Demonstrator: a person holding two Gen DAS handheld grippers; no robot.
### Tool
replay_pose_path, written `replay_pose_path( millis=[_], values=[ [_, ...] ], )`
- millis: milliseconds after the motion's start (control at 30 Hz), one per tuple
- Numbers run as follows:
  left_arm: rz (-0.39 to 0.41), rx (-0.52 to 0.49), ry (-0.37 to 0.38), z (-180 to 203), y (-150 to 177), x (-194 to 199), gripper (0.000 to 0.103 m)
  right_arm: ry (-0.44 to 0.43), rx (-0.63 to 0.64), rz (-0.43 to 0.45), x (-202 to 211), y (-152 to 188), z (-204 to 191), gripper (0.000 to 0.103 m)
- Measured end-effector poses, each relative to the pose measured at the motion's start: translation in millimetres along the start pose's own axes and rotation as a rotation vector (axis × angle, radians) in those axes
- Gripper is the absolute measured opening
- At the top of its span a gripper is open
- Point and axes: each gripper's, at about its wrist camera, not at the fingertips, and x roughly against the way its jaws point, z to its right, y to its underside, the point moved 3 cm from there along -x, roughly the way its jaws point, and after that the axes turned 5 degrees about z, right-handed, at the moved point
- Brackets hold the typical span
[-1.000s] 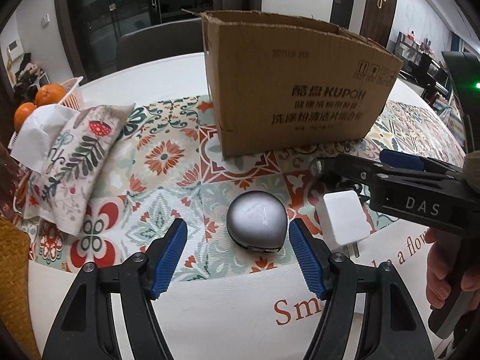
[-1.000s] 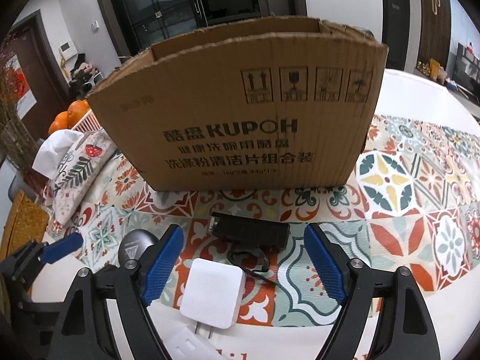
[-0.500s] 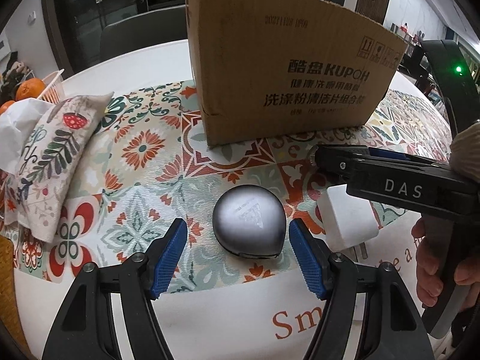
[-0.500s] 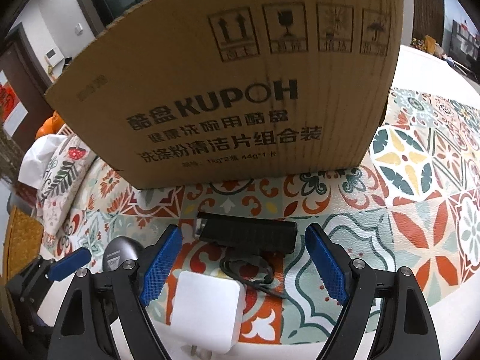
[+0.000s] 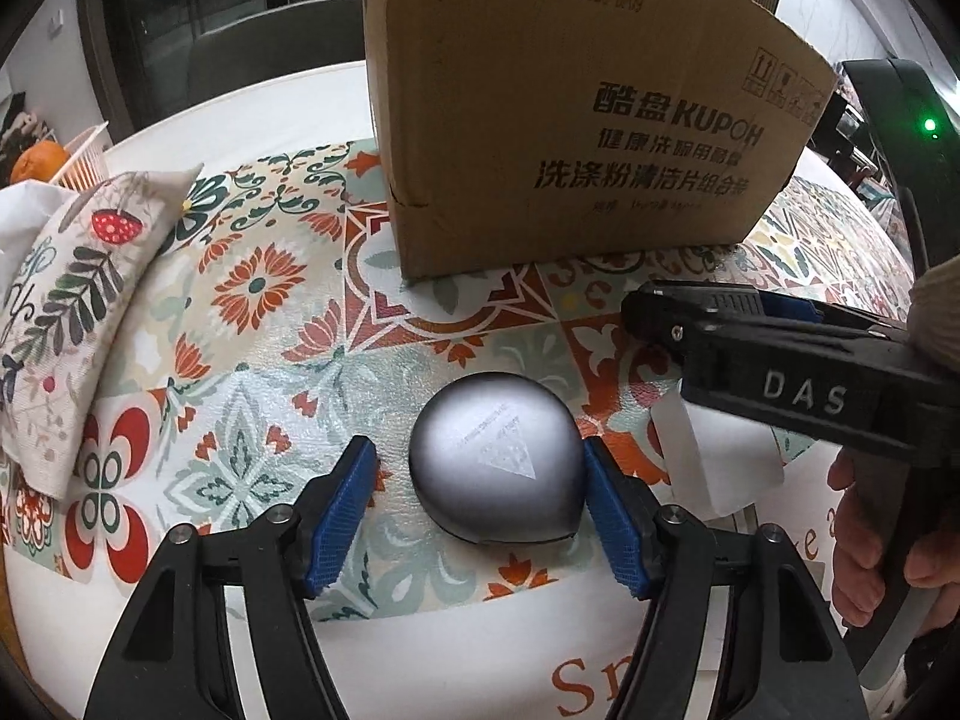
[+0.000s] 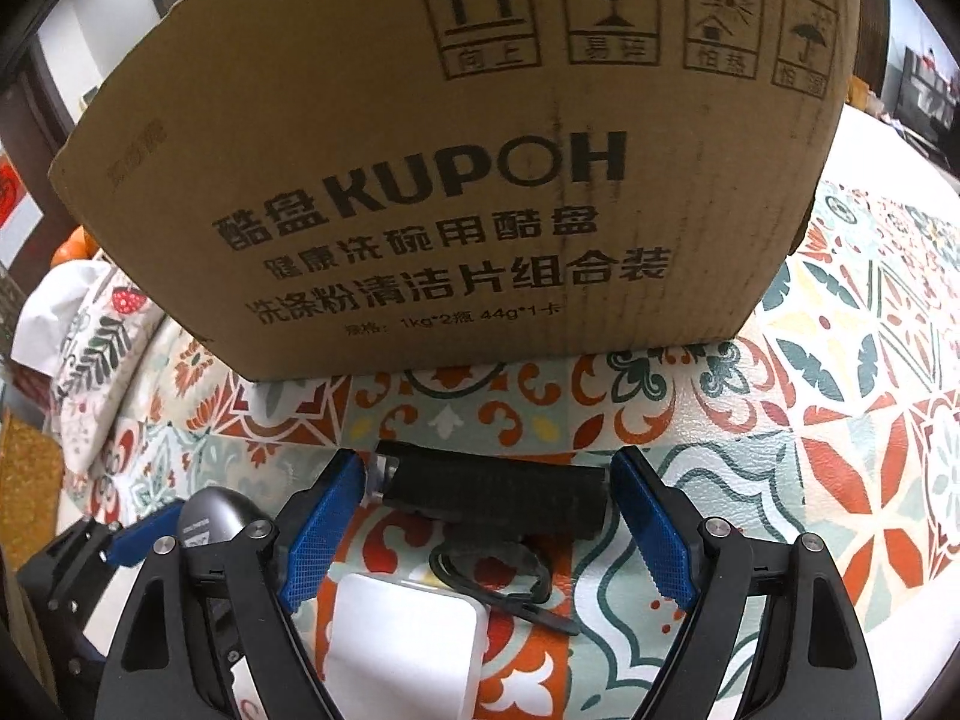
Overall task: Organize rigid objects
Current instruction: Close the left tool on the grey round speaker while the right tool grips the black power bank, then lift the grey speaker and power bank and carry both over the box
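Left gripper (image 5: pixel 480 498): jaws apart, straddling grey rounded device (image 5: pixel 497 467) at lower centre, right pad touching its edge, left pad clear. Right gripper (image 6: pixel 489 525): jaws apart around black ribbed flashlight (image 6: pixel 492 495) at lower centre, not clamped. White charger (image 6: pixel 405 645) low, just beneath flashlight. Cardboard box (image 6: pixel 456 150) filling upper frame. All on patterned tablecloth (image 6: pixel 840 420).

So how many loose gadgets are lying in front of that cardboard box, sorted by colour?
Grey: 1, the rounded grey metallic gadget
Black: 1, the black ribbed bar-shaped device with a strap
White: 1, the white square plastic charger
Total: 3
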Motion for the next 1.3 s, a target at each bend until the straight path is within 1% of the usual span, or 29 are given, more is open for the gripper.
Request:
replay_pose_path(
  millis=[33,67,100,200,367,533,767,900,933,1067,1300],
  values=[
    [0.004,-0.001,-0.003,0.0,-0.4,0.0,0.063,0.012,0.012,0.001,-0.9,0.4,-2.3,0.084],
    [0.009,-0.002,-0.006,-0.2,-0.7,0.3,0.058,0.02,0.018,0.002,-1.9,0.9,-5.1,0.083],
    [0.014,-0.004,-0.01,-0.7,-1.0,0.5,0.055,0.026,0.023,0.004,-2.9,1.4,-7.5,0.082],
    [0.019,0.003,-0.014,-3.1,-2.1,0.3,0.055,0.035,0.027,0.011,-3.7,3.9,-11.8,0.077],
    [0.017,0.021,-0.024,-6.1,-2.9,0.2,0.055,0.034,0.028,0.016,-1.8,7.4,-13.1,0.077],
    [0.033,0.041,-0.028,-7.8,-4.3,5.5,0.055,0.038,0.029,0.04,13.2,11.9,-4.5,0.077],
    [0.09,0.042,-0.038,-3.2,-13.9,24.4,0.055,0.033,0.036,0.084,37.5,9.8,-5.7,0.077],
    [0.125,0.053,-0.041,-2.0,-20.9,36.7,0.055,0.024,0.031,0.11,54.6,8.1,-1.8,0.077],
    [0.137,0.053,-0.041,-1.1,-23.0,40.7,0.055,0.02,0.029,0.117,57.1,3.2,5.9,0.077],
    [0.167,0.051,-0.044,3.0,-27.3,52.0,0.055,0.015,0.029,0.146,73.0,1.2,12.6,0.077],
    [0.221,0.045,-0.055,9.3,-39.0,70.4,0.055,0.01,0.028,0.196,97.7,-7.1,12.2,0.077]
  ],
)
